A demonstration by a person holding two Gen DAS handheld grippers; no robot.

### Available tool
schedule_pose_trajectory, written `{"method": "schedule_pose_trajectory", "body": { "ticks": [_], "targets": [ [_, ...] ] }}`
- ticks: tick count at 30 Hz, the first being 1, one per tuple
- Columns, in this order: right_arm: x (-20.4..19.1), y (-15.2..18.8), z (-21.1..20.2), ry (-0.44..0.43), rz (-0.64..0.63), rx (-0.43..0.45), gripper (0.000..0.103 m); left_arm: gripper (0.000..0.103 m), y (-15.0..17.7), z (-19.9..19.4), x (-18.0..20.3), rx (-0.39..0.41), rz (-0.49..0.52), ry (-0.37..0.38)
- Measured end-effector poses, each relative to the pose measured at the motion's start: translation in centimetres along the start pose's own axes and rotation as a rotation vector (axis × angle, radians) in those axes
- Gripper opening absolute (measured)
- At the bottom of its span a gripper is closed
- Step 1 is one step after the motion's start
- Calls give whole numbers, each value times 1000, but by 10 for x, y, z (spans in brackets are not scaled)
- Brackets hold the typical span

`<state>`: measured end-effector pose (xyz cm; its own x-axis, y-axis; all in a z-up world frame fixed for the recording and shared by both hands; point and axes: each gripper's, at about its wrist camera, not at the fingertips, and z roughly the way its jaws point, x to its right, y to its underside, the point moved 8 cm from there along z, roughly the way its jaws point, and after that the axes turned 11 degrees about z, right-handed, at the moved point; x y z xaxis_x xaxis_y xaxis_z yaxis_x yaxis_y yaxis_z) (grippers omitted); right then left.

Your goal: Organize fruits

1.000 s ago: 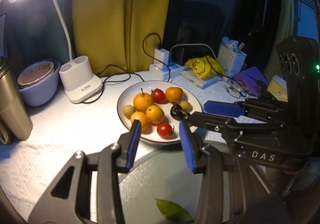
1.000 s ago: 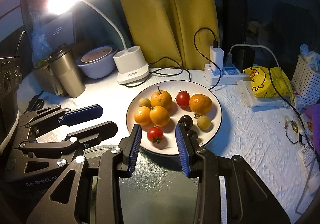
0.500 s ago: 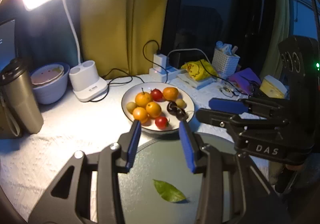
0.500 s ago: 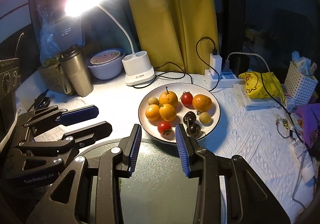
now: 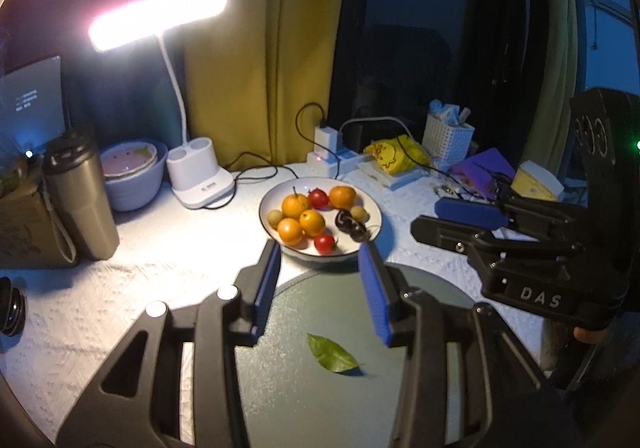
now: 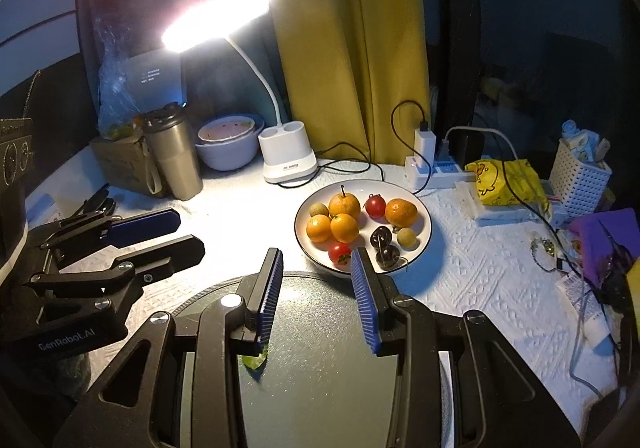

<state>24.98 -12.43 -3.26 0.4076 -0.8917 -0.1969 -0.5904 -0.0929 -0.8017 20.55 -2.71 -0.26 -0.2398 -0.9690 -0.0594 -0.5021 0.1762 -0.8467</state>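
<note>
A white plate (image 5: 372,208) (image 6: 424,232) on the white cloth holds several oranges (image 5: 296,206) (image 6: 344,228), red tomatoes (image 5: 324,243) (image 6: 339,253), dark cherries (image 5: 350,225) (image 6: 382,244) and small yellow-green fruits (image 6: 407,237). My left gripper (image 5: 320,260) is open and empty, above a dark round plate (image 5: 320,376) that holds a green leaf (image 5: 331,354). My right gripper (image 6: 318,266) is open and empty, above the same dark plate (image 6: 320,368). Each gripper shows in the other's view: the right one (image 5: 460,218) and the left one (image 6: 188,232).
A lit desk lamp (image 6: 286,160), a steel tumbler (image 6: 172,160) and a bowl (image 6: 228,144) stand at the back left. A power strip with cables (image 6: 436,168), a yellow bag (image 6: 504,176), a white basket (image 6: 580,176) and clutter lie at the right.
Both grippers have pulled back and risen from the fruit plate, which looks smaller and farther. A second cherry lies on the white plate. More of the dark plate and leaf shows.
</note>
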Motion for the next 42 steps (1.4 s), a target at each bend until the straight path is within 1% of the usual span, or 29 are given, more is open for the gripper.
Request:
{"method": "schedule_pose_trajectory", "body": {
  "ticks": [2,3,4,5,6,7,9,11,14,18,23,27,32,42],
  "targets": [
    [-3,-1,-8,4,-2,13,37,45,-3,-7,2,13,0,-1],
    [-3,-1,-11,6,-2,18,37,50,-5,-12,3,23,2,-4],
    [-4,-2,-14,9,-3,25,37,60,-6,-15,3,29,2,-6],
    [-4,-3,-18,11,-3,32,38,65,-9,-20,4,43,0,-6],
    [-5,-4,-22,14,-4,40,38,76,-11,-22,4,49,-1,-6],
    [-6,-5,-26,17,-6,47,38,81,-13,-26,5,58,-1,-7],
    [-7,-8,-36,25,-4,68,44,81,-17,-33,5,74,5,-19],
    [-8,-12,-44,33,-5,88,54,81,-22,-41,5,92,9,-29],
    [-8,-16,-57,43,-4,116,59,82,-28,-51,3,115,12,-53],
    [-9,-22,-72,55,-3,151,61,83,-35,-62,-1,139,13,-82],
    [-8,-27,-87,60,-3,186,63,83,-39,-70,-8,148,11,-147],
    [-6,-30,-92,71,-1,202,63,83,-40,-75,-11,169,5,-151],
    [-5,-30,-92,68,3,199,64,83,-42,-79,-14,188,-2,-166],
    [-4,-30,-89,70,4,199,64,83,-42,-75,-13,183,4,-155]
  ]
}}
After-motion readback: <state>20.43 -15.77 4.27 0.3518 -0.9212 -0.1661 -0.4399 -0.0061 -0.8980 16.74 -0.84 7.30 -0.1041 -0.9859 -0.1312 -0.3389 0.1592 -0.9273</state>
